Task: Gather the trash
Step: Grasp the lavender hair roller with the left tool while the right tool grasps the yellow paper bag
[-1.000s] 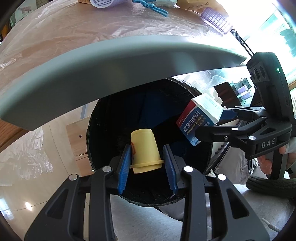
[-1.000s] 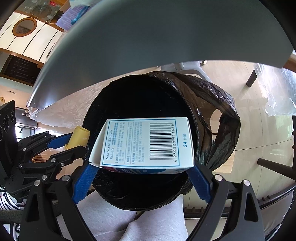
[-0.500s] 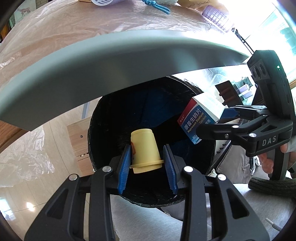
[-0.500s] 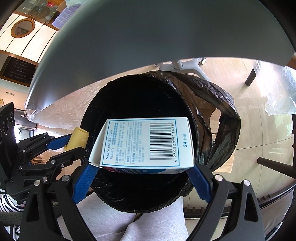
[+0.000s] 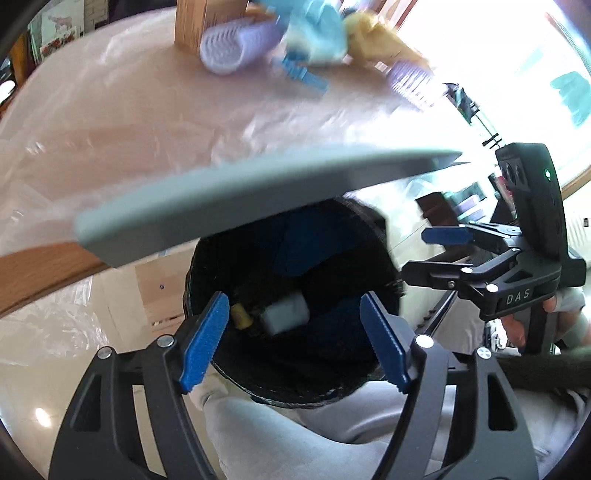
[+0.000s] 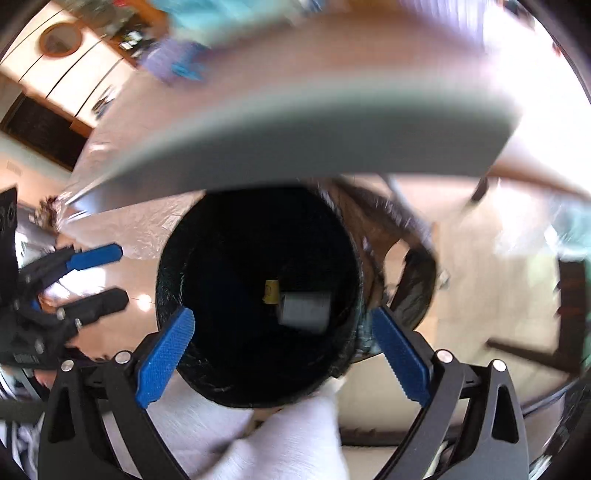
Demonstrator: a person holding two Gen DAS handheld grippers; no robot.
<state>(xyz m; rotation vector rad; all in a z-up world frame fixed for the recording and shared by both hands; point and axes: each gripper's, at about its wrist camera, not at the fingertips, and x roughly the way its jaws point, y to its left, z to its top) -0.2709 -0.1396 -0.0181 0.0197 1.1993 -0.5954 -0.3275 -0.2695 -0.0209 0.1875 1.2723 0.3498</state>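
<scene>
A round bin lined with a black bag (image 5: pixel 207 280) (image 6: pixel 170 266) sits below the grey table edge. A yellow cup (image 5: pixel 241 316) (image 6: pixel 271 291) and a white medicine box (image 5: pixel 286 314) (image 6: pixel 304 310) lie deep inside it. My left gripper (image 5: pixel 291 338) is open and empty above the bin mouth. My right gripper (image 6: pixel 282 350) is open and empty above the bin as well; it shows from the side in the left wrist view (image 5: pixel 439 254). The left gripper shows at the left of the right wrist view (image 6: pixel 107 277).
The grey table edge (image 5: pixel 258 199) (image 6: pixel 295 147) overhangs the bin. On the plastic-covered tabletop (image 5: pixel 129 110) lie a lilac roller (image 5: pixel 236 48), blue and yellow items (image 5: pixel 325 33) and a wooden box (image 5: pixel 199 22). Grey trouser legs (image 5: pixel 314 439) are under the grippers.
Both grippers have opened. The yellow cup and the medicine box have dropped from them into the bin. Both views have lifted, showing more tabletop.
</scene>
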